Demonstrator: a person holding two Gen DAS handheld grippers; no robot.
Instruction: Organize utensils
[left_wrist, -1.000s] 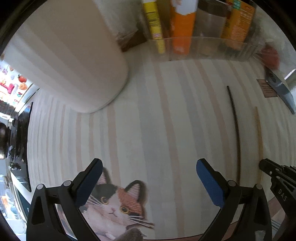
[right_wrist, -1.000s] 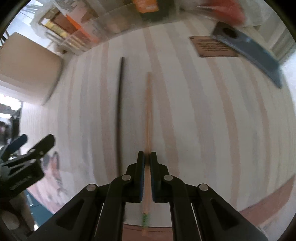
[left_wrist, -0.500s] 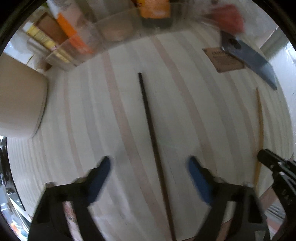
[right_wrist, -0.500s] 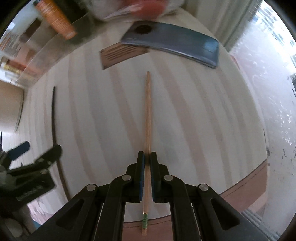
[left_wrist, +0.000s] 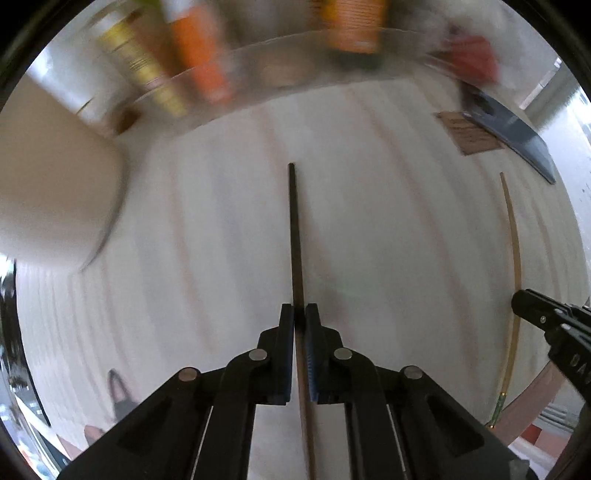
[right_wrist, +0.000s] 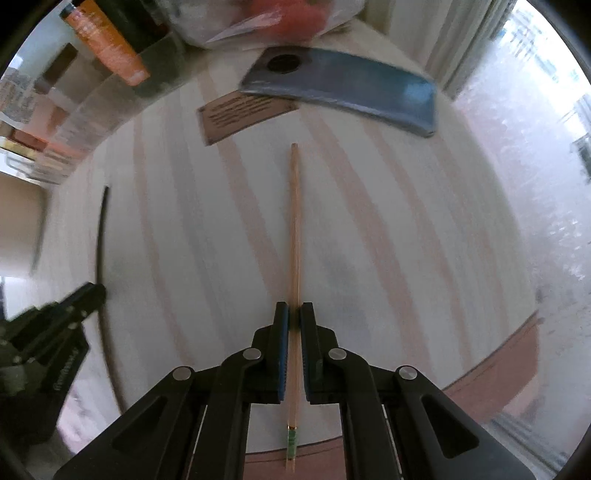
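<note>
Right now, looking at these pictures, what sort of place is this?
Most likely a home dining or kitchen table. A striped tablecloth covers it, two chopsticks lie on it, a dark chopstick and a wooden chopstick, and a clear organizer at the back holds packets and bottles, though these are blurred.

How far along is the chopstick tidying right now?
Early stage. Nothing looks put away yet. In hand: the left tongs are shut on the dark chopstick, the right tongs on the light wooden chopstick. Both sticks lie along the striped tablecloth; lifting and storing remain.

Two chopsticks (left_wrist: 295, 236) side by side on table (left_wrist: 388, 229)
</note>
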